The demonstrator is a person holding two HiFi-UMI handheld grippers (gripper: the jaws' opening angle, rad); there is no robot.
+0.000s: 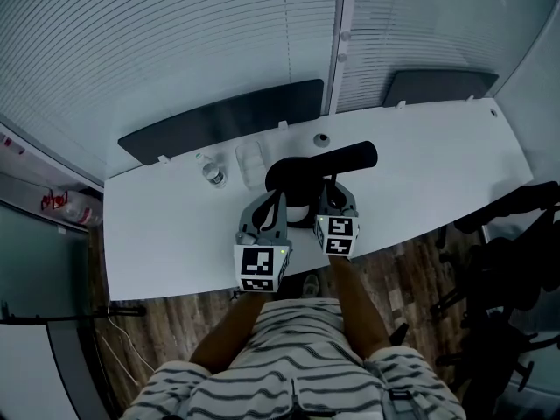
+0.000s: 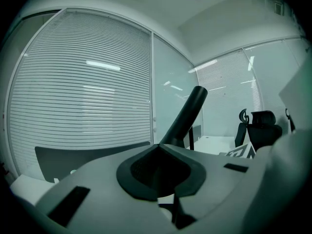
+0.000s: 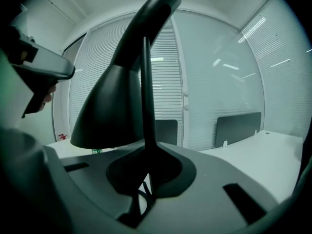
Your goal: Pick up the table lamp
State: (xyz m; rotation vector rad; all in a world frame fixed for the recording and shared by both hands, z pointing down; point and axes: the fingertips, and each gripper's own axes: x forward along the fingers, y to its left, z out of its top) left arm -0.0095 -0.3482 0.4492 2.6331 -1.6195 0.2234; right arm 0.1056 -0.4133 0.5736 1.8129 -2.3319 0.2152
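The black table lamp (image 1: pixel 348 157) stands near the front middle of the white desk (image 1: pixel 437 173). In the right gripper view its cone shade (image 3: pixel 109 108) hangs at the left, and a thin stem (image 3: pixel 146 91) runs down from the curved neck. My right gripper (image 3: pixel 146 149) is shut on that stem. In the head view it reaches the lamp from the right (image 1: pixel 325 192). My left gripper (image 1: pixel 278 198) sits at the shade's near side. Its jaws look shut (image 2: pixel 158 147), with the lamp's thick tube (image 2: pixel 187 118) rising just past the tips. Whether they pinch any part of the lamp is hidden.
A small water bottle (image 1: pixel 213 174) and a clear plastic container (image 1: pixel 249 159) stand on the desk just left of the lamp. Dark divider panels (image 1: pixel 219 122) line the desk's far edge before slatted blinds. A black office chair (image 1: pixel 512 261) stands at the right.
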